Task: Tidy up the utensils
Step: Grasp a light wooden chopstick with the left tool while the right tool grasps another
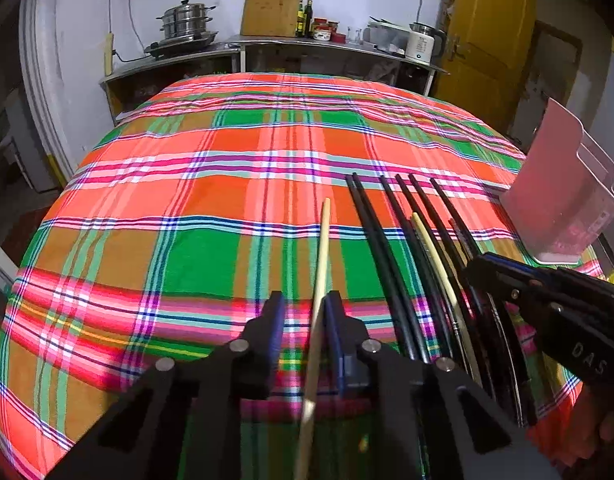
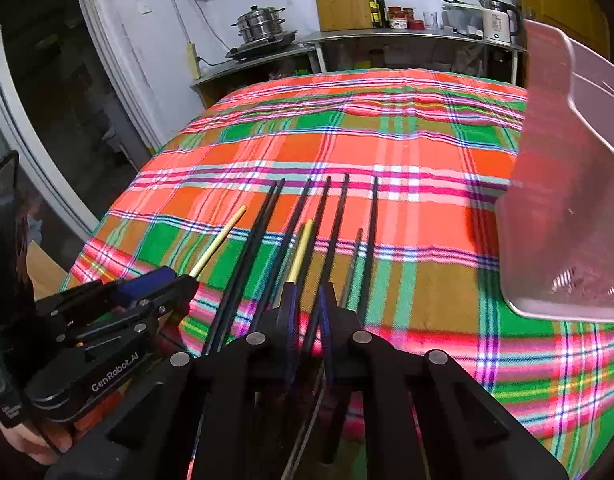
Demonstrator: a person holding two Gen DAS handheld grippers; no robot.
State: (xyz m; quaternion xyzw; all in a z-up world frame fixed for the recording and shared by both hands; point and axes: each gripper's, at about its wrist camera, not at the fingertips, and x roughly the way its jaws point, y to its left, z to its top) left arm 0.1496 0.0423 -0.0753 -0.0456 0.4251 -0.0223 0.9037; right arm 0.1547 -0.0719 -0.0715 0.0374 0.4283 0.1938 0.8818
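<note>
A pale wooden chopstick (image 1: pixel 322 256) lies on the plaid tablecloth (image 1: pixel 195 200) and runs between the pads of my left gripper (image 1: pixel 305 316). It rests against the right pad, with a strip of cloth showing on its left. Several black chopsticks (image 1: pixel 387 264) and one yellow chopstick (image 1: pixel 429 252) lie side by side to the right. My right gripper (image 2: pixel 307 308) straddles one black chopstick (image 2: pixel 311 322), a sliver of cloth visible beside it. The yellow chopstick (image 2: pixel 301 246) ends behind its left finger. The left gripper (image 2: pixel 187 284) shows at the lower left, with the pale chopstick (image 2: pixel 219 240) sticking out of it.
A translucent plastic holder (image 1: pixel 559 204) (image 2: pixel 567 200) stands at the table's right edge. Behind the table a metal counter (image 1: pixel 307 42) carries a steamer pot, a chopping board, bottles and a kettle. A person's hand (image 2: pixel 27 444) holds the left gripper.
</note>
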